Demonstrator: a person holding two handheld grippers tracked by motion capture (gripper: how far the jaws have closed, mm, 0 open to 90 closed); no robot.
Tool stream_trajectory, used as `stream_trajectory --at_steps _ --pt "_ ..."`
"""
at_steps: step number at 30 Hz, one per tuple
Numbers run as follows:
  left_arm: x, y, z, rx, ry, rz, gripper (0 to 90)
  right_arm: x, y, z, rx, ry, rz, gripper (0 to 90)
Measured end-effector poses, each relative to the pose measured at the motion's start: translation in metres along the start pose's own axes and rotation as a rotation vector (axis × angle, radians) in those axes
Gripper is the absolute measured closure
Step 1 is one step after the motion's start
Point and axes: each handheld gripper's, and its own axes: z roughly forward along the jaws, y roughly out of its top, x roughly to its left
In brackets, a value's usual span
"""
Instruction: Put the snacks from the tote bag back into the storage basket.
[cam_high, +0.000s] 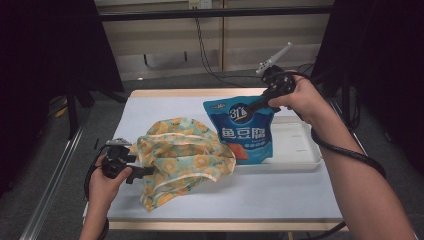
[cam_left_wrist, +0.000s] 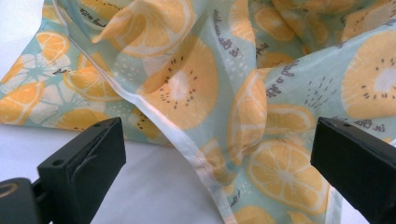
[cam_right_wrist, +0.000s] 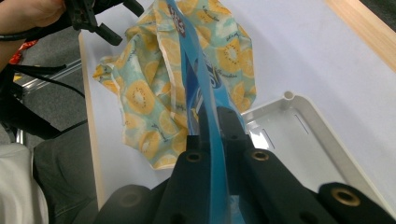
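A blue snack pouch (cam_high: 246, 134) with white lettering hangs upright over the left end of a white tray (cam_high: 300, 145). My right gripper (cam_high: 251, 107) is shut on its top edge; the right gripper view has the pouch (cam_right_wrist: 196, 79) edge-on between the jaws. A crumpled cloth bag (cam_high: 182, 157) printed with orange slices on pale green lies on the table left of the pouch. My left gripper (cam_high: 145, 171) stands open at the bag's left edge. In the left gripper view the bag (cam_left_wrist: 224, 88) and its white hem lie between the spread jaws, untouched.
The table (cam_high: 280, 195) is covered in white, with a wooden rim. The tray's right part holds nothing. Black cables trail from both grippers. Dark floor, metal rails and black curtains surround the table.
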Motion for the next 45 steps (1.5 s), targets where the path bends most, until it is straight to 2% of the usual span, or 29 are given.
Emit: stream_trajectory --at_steps 7,10,17,18,19,22,25,28,37,38,41,45 --pt "0.000 0.002 0.001 0.001 -0.003 0.007 3.1 -0.002 -0.005 -0.001 -0.017 -0.003 0.005 90.0" --pt "-0.001 0.003 0.002 -0.003 -0.006 -0.001 3.1 -0.002 -0.007 -0.002 -0.022 -0.002 0.007 90.0" --pt "0.001 0.004 0.003 0.002 -0.006 0.009 3.1 -0.003 -0.012 -0.004 -0.015 -0.011 0.014 90.0" --pt "-0.001 0.004 0.003 -0.011 -0.003 -0.008 3.1 -0.004 -0.013 -0.004 -0.017 -0.010 0.009 90.0" --pt "0.000 0.005 0.002 0.001 -0.008 0.004 3.1 -0.004 -0.013 -0.004 -0.016 -0.010 0.009 90.0" --pt "0.001 0.005 0.002 -0.003 -0.004 0.007 3.1 -0.004 -0.014 -0.004 -0.014 -0.015 0.009 90.0" --pt "0.001 0.004 0.002 -0.007 -0.009 -0.006 3.1 -0.004 -0.015 -0.004 -0.011 -0.020 0.006 90.0" --pt "0.001 0.004 0.001 -0.003 -0.007 0.003 3.1 -0.005 -0.017 -0.004 -0.007 -0.020 0.001 89.9" --pt "0.001 0.005 0.000 -0.015 -0.016 0.002 3.1 -0.008 -0.025 -0.008 0.004 -0.030 0.030 88.4" --pt "0.001 0.006 0.000 -0.019 -0.015 0.002 3.1 -0.009 -0.026 -0.008 -0.002 -0.029 0.027 87.5" --pt "0.001 0.010 0.000 -0.034 -0.015 0.001 3.1 -0.008 -0.030 -0.011 -0.002 -0.050 0.059 80.9" --pt "0.001 0.013 0.000 -0.034 -0.021 0.008 3.0 -0.006 -0.034 -0.013 -0.033 -0.093 0.072 64.8"
